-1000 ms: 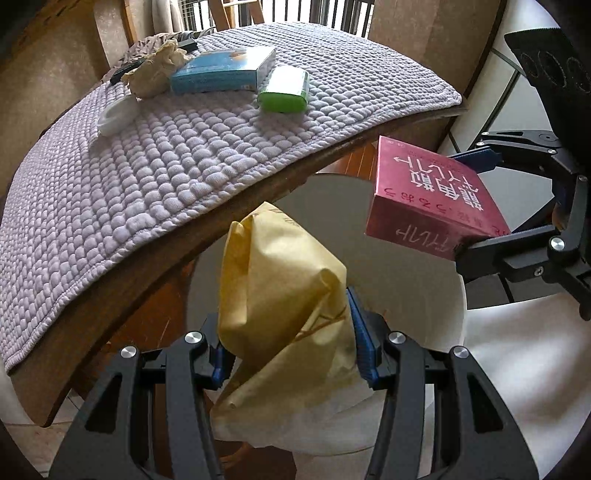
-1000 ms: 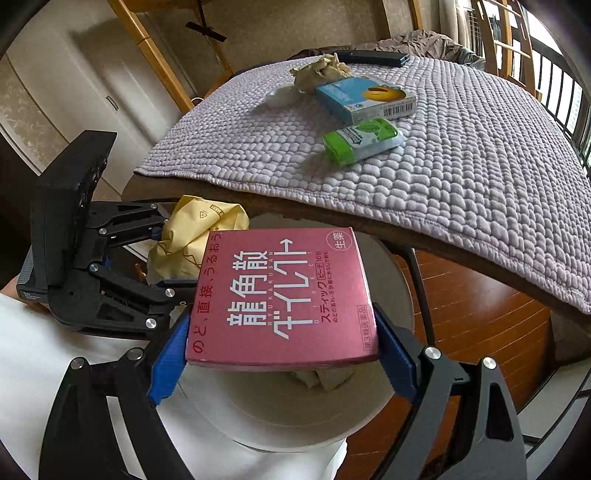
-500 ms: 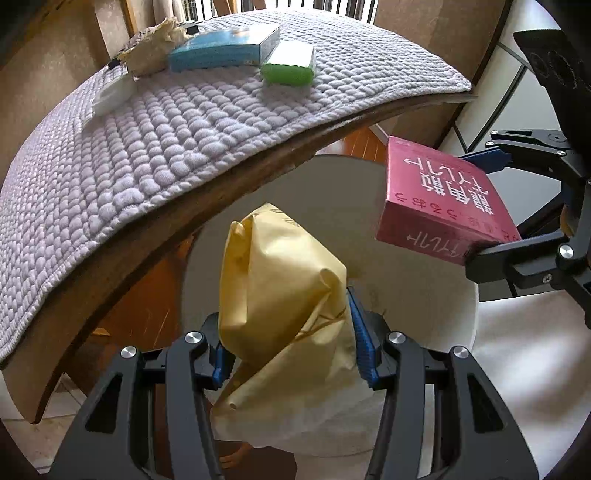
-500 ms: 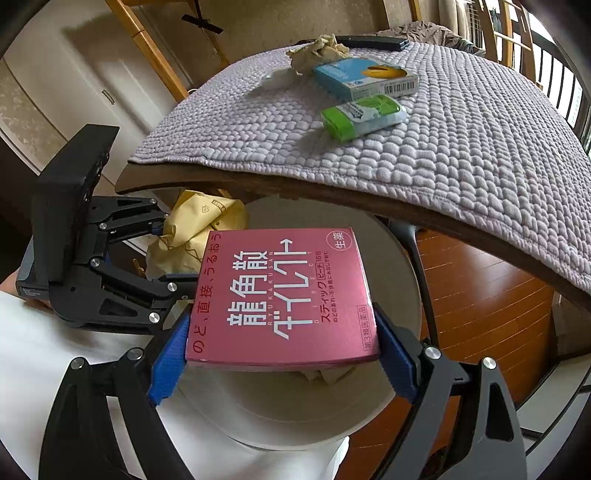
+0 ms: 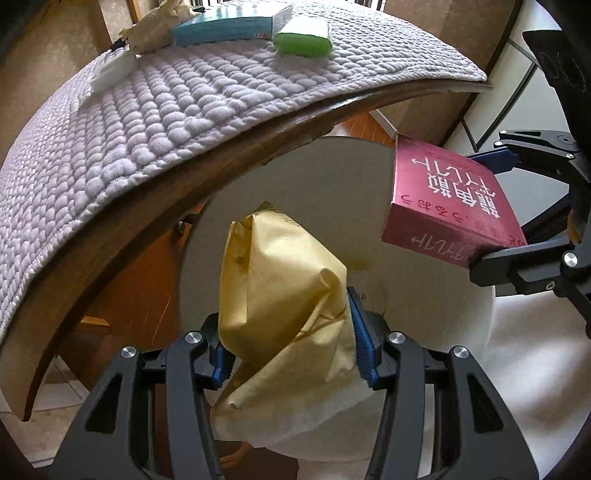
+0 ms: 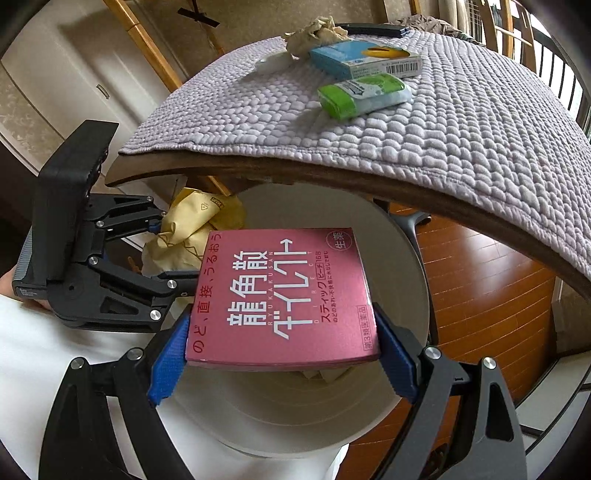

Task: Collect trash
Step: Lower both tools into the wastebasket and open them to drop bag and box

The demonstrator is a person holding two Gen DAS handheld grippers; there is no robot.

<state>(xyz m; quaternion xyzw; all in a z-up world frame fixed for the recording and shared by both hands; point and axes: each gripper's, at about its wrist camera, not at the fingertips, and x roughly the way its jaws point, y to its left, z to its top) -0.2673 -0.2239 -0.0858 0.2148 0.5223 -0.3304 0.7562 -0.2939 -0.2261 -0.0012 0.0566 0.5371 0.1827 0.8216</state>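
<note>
Mid-task. 2 items lifted, none released yet. Left gripper [image 5: 288,343] clamped on crumpled yellow wrapper [image 5: 280,280]; right gripper [image 6: 280,354] clamped on pink box [image 6: 280,299]. Both held over open white bin [image 6: 417,258], near table edge. Some paper already down in bin.

Left to collect on far side of table: blue box [image 6: 364,59], green pack [image 6: 364,95], crumpled tissue [image 6: 314,33], small white piece [image 5: 110,72].

Quilted lilac cover [image 6: 461,129] over wooden table [image 5: 155,206]. Wood floor at right [image 6: 487,288], railing at far right.

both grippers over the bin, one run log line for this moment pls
left gripper: shut on yellow wrapper | right gripper: shut on pink box | both above white bin
</note>
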